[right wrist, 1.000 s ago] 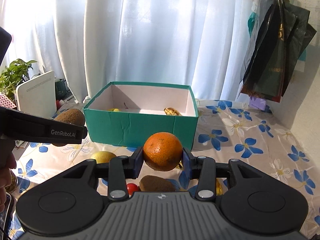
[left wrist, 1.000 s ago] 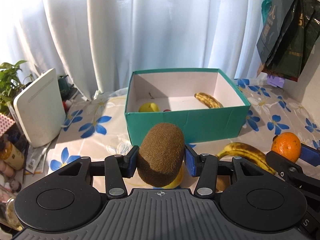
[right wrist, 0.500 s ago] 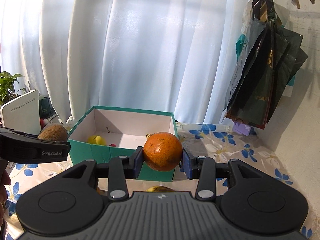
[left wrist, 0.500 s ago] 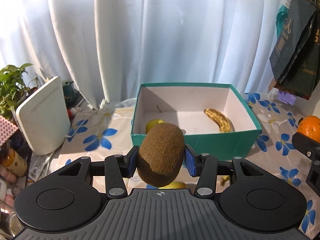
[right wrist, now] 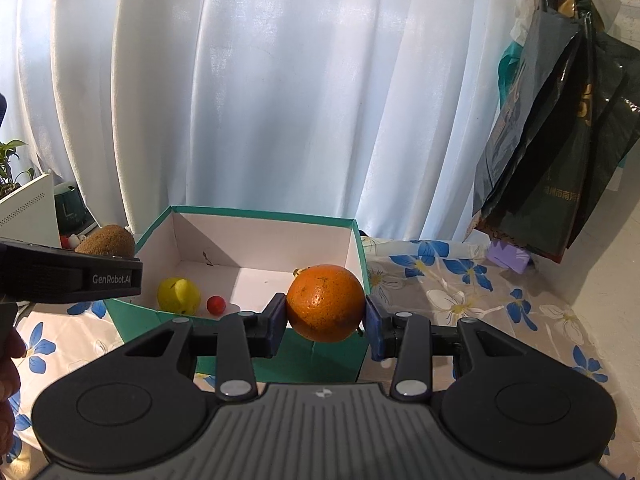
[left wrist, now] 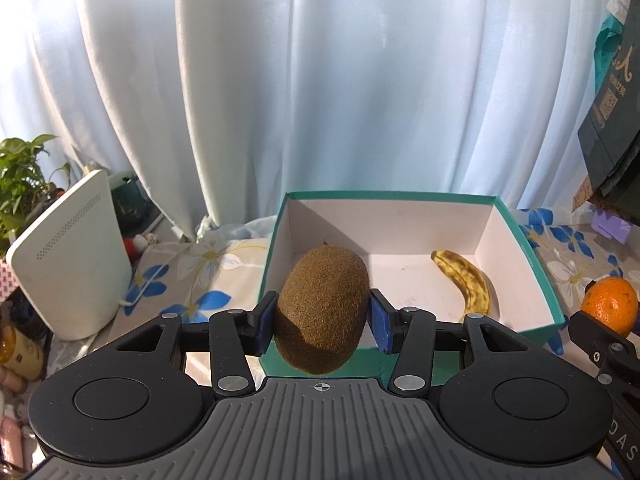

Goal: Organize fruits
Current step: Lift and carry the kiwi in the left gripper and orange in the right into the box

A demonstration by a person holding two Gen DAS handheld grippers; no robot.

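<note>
"GenRobot.AI" on left claw (right wrist: 106,258), bag lettering unclear

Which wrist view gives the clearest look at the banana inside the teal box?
The left wrist view: the banana lies fully exposed on the floor of the teal box, near its right wall. In the right wrist view the held orange covers nearly all of it; only a sliver may peek above the orange.
</note>
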